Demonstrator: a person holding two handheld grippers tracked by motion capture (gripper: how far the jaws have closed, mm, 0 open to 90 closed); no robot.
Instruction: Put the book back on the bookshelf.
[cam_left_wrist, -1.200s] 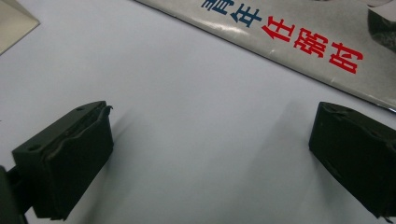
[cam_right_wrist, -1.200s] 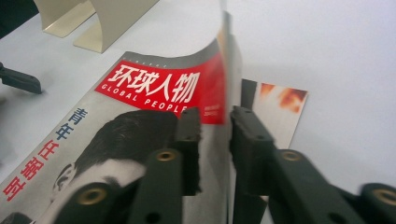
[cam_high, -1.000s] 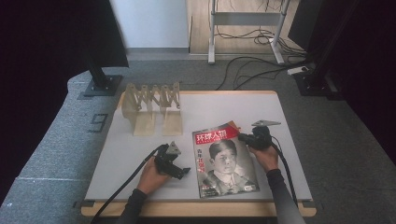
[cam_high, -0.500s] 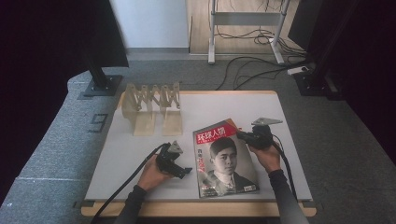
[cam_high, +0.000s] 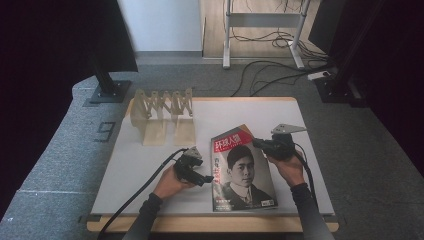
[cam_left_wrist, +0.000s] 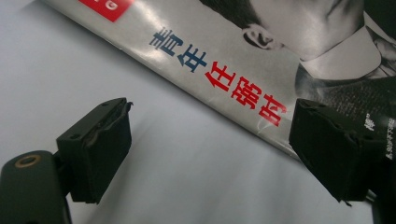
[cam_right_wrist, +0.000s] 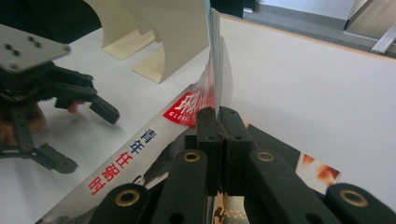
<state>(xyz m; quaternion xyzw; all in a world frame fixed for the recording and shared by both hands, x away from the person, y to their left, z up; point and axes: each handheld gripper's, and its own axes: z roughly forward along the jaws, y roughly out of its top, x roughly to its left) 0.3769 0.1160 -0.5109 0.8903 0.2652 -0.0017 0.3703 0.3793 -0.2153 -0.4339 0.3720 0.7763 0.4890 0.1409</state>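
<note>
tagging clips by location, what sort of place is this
Probably a lab or recording studio, not a home: a white-topped wooden table on grey carpet, loose black cables across the floor, and a black stand base beside the table.

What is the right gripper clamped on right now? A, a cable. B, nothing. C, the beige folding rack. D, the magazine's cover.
D: in the right gripper view the right gripper is shut on the lifted cover edge of the magazine.
</note>
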